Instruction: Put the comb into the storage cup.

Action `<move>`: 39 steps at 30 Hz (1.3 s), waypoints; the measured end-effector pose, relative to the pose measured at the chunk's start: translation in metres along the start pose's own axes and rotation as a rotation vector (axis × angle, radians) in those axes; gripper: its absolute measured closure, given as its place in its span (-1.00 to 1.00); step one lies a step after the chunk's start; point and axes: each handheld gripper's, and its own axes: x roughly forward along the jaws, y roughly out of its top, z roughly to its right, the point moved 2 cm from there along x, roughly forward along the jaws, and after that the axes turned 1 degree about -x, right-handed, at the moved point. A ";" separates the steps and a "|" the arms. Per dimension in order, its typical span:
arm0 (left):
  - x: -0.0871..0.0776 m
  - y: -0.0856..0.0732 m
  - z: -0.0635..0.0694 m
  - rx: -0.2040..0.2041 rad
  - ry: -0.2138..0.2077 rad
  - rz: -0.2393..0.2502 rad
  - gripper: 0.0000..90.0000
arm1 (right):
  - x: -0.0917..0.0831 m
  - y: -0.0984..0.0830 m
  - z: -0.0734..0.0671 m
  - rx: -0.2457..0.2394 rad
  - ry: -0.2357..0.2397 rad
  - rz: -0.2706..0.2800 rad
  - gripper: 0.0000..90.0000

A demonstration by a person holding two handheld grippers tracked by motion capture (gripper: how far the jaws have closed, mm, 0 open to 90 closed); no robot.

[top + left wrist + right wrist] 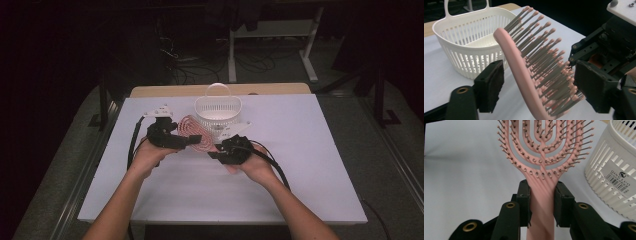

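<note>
— What's going on with that pink hairbrush (541, 157)?

— The right gripper (541, 205) is clamped on its handle, holding it up just in front of the white basket (218, 111). The left gripper (536, 87) has its jaws either side of the bristle head, apart, not pinching yet.

— A handover, then?

— Looks like it. I'd say the left needs to close firmly before the right lets go, then into the basket.

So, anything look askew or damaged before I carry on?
Nothing stands out. The pink hairbrush looks intact, its handle clamped in the right gripper; the left gripper's jaws straddle its head without pressing. The white basket stands upright.
</note>
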 end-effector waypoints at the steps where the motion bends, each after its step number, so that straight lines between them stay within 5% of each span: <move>1: 0.000 0.000 0.000 -0.004 0.000 0.000 -0.39 | 0.000 0.000 0.000 0.002 -0.003 -0.001 0.52; 11: -0.001 0.000 -0.002 -0.054 -0.018 0.011 -0.21 | 0.002 0.000 -0.002 0.006 -0.015 -0.003 0.52; 39: -0.005 0.002 -0.005 -0.103 -0.022 0.025 0.19 | 0.009 -0.002 -0.005 0.007 -0.045 -0.010 0.52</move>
